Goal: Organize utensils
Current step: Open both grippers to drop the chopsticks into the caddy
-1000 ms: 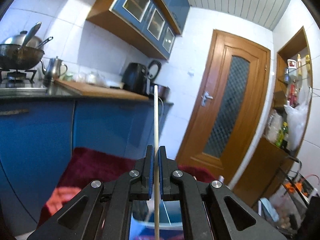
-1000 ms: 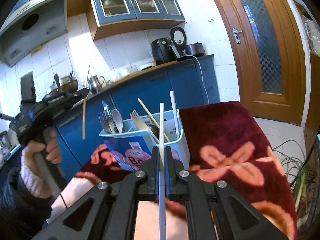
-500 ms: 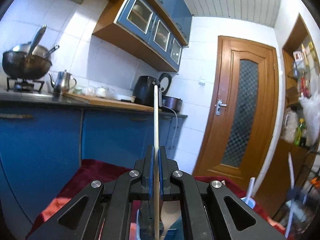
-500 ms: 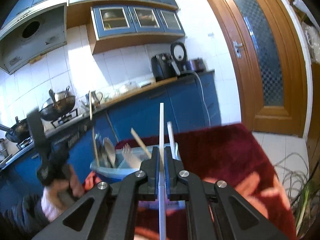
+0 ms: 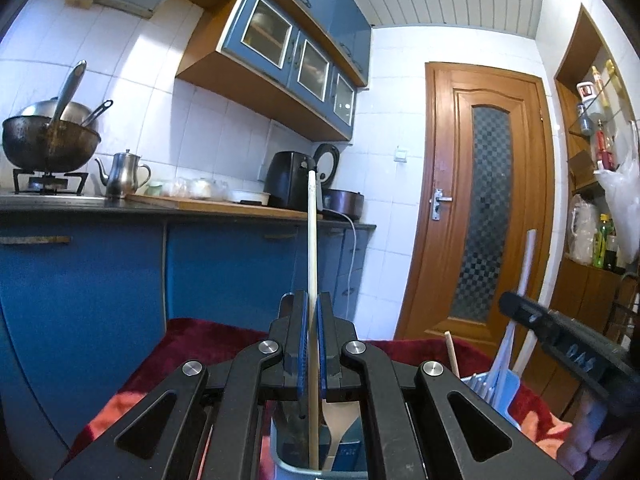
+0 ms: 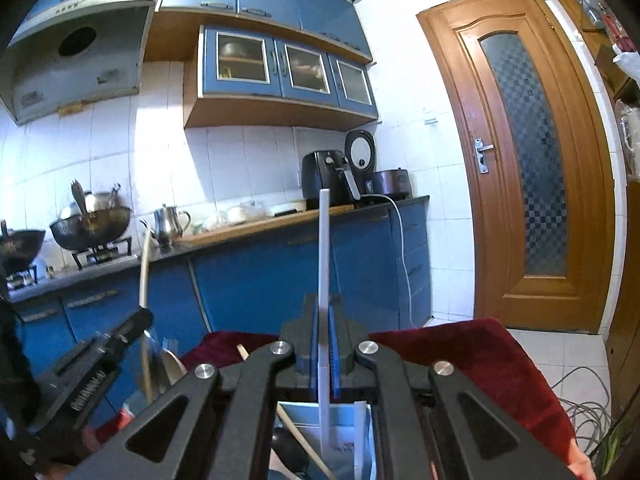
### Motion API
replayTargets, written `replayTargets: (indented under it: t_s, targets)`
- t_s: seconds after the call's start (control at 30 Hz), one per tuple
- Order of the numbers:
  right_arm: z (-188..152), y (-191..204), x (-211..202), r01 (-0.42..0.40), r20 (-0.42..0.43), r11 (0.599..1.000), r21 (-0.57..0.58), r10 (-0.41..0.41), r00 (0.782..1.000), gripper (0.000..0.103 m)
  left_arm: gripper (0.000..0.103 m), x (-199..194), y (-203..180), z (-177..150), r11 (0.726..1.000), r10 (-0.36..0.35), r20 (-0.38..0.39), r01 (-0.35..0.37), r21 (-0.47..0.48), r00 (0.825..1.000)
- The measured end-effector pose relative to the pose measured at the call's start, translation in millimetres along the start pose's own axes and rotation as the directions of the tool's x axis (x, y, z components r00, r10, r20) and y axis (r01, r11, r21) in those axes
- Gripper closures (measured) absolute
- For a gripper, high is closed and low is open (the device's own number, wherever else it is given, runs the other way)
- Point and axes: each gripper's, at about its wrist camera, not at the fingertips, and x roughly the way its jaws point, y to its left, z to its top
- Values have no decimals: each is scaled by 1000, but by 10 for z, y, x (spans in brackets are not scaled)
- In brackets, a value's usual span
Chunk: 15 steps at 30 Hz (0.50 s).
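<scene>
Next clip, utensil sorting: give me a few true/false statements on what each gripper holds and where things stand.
1. The left gripper is shut on a wooden chopstick. True.
2. The right gripper hangs open and empty. False: it is shut on a white chopstick.
3. Both held sticks stand about upright. True.
4. The utensil container sits on the kitchen counter. False: it sits on the red patterned cloth, below the grippers.
</scene>
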Motion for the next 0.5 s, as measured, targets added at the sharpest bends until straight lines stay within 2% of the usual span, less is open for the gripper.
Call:
replayTargets:
  t_s: [0.23, 0.37, 0.5]
  targets:
    - [-120, -23, 4, -21, -71, 1000, -19, 20, 997, 96, 97, -38, 18, -31, 1000, -26, -39, 25, -14, 999]
    - [-82, -1, -91, -23, -60, 999, -24, 22, 998, 78, 77, -102, 7, -20, 999, -38, -57, 37, -19, 998]
    - [-43, 11, -238, -26, -39, 999, -18, 25, 999, 77, 71, -216, -10, 19, 999, -43, -49, 43, -11, 998]
